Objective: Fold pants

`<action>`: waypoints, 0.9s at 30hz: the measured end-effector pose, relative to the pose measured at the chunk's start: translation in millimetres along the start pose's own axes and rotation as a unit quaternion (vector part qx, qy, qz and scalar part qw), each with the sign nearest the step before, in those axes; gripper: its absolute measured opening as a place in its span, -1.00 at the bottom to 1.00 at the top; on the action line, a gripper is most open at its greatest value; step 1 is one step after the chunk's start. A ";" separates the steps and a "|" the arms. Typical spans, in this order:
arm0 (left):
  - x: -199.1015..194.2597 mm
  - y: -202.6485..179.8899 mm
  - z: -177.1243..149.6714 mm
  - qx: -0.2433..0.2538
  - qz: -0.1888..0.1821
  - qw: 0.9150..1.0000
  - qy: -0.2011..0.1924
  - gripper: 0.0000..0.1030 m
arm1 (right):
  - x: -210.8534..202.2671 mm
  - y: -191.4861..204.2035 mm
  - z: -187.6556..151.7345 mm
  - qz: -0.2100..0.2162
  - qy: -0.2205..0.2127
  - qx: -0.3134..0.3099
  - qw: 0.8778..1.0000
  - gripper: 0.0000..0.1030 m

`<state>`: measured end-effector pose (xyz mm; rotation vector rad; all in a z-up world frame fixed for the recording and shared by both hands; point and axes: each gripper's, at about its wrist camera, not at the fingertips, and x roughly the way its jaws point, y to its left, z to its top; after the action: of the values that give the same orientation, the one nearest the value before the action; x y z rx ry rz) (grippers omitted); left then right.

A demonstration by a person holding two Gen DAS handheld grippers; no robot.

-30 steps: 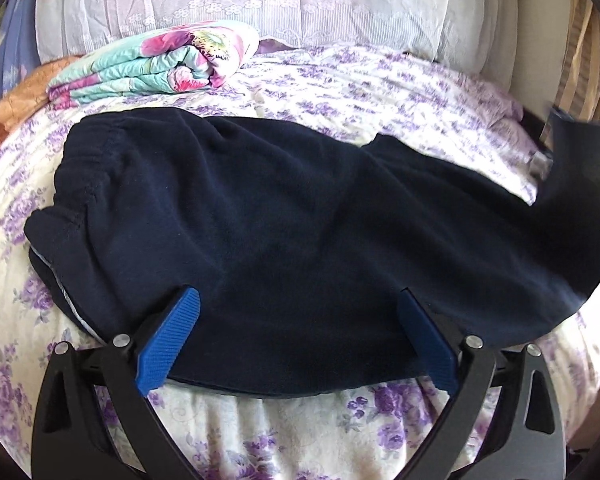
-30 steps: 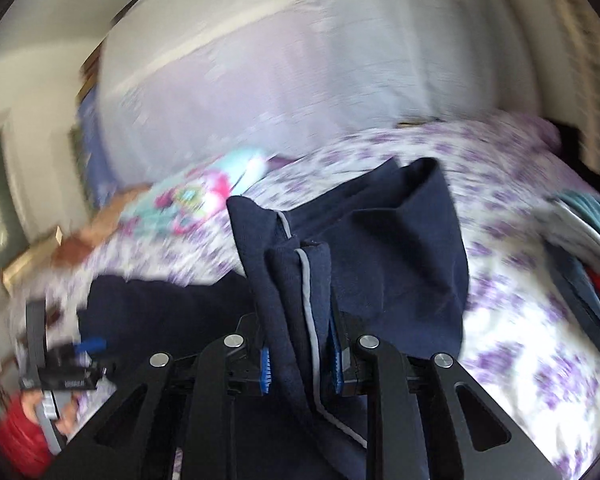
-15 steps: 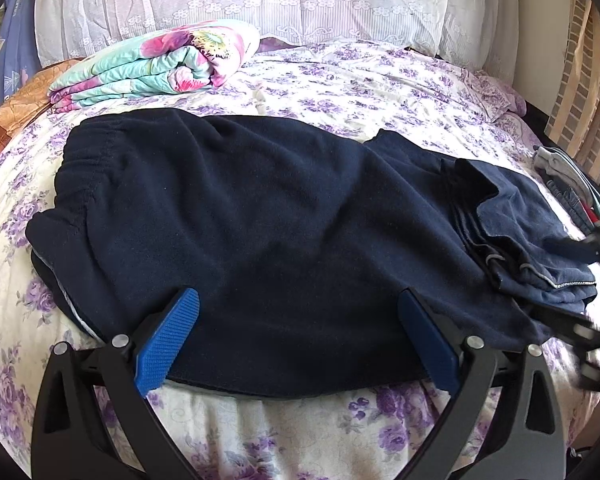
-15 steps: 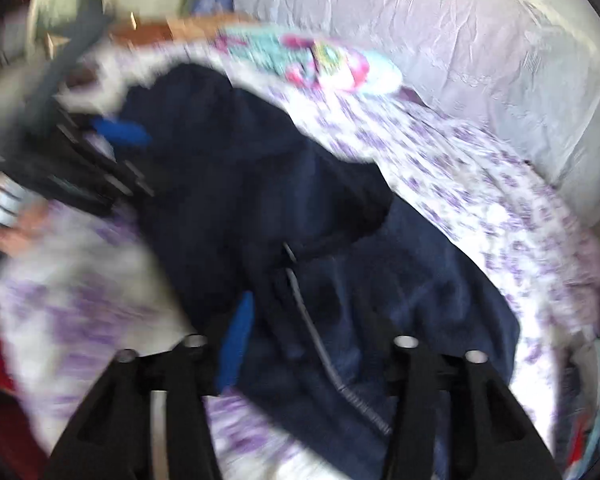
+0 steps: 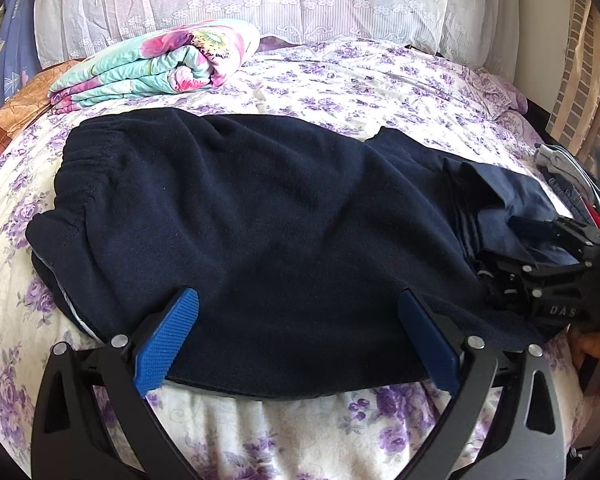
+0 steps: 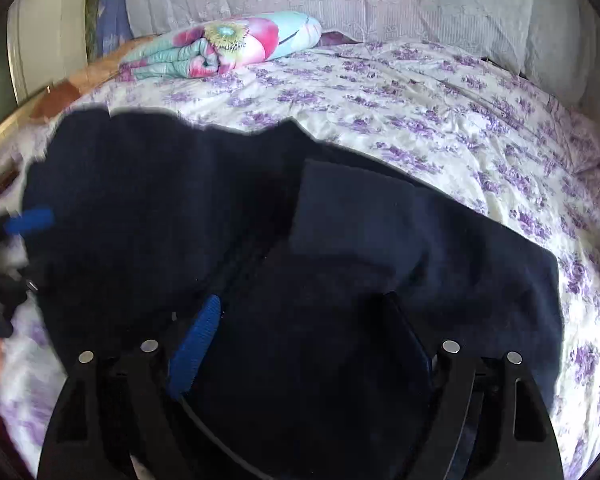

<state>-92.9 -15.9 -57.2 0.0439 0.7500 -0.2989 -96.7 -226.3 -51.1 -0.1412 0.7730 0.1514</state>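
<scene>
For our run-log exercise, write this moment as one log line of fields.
stage: leg end laid back | pants: navy, on floral bedsheet | left gripper: open over near edge | right gripper: opening, cloth between, unpinched

Left claw (image 5: pixel 298 340): two black plastic fingers, triangular cut-outs in each base, silver round screw heads at the pivots, two per side. Ribbed bright blue pads (image 5: pixel 167 342) lined the inner faces. Right claw (image 6: pixel 304 348): same build, black frame, same silver screws, same triangular cut-outs; its blue pad (image 6: pixel 196 344) was blurred, the other pad in shadow and dark. In the left wrist view the right claw's body was black, with small screws and white lettering "DAS", rest cut off. A hand (image 5: pixel 596 350) showed at its edge; no sleeve visible.
</scene>
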 end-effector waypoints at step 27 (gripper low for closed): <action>3.8 -2.2 0.3 0.010 0.014 1.000 0.006 0.90 | -31.4 -54.6 -36.1 0.008 0.002 0.075 0.997 0.93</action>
<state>-90.7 -19.0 -59.4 0.0750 0.7575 -0.2794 -133.3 -289.0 -50.6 0.0066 0.7872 0.1076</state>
